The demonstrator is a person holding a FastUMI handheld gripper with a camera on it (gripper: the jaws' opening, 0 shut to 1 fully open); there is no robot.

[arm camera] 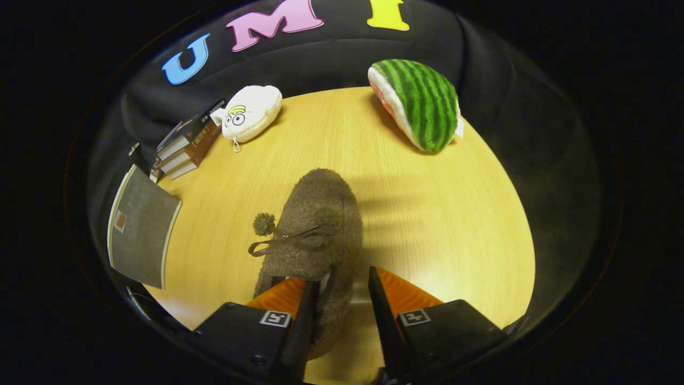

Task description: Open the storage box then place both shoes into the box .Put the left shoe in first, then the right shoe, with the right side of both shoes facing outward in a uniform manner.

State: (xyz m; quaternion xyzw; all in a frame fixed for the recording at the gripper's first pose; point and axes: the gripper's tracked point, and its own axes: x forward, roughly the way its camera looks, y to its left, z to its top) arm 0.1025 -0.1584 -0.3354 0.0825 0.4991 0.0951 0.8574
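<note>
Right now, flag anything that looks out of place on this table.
Only one brown shoe shows, its heel rim at the open gripper, jaws not pressing. A watermelon plush and white plush sit beyond.

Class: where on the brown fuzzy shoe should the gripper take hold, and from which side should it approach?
Probably the heel-side collar of the brown shoe, coming from behind the heel, as the gripper is. The opening's rim there is thin enough to pinch; the rounded toe beyond is bulky. The fingers stand apart, one on the rim.

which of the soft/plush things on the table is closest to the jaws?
The brown fuzzy shoe with the ribbon bow, its heel between the open jaws of the gripper. The watermelon plush and white pouch lie far beyond.
</note>
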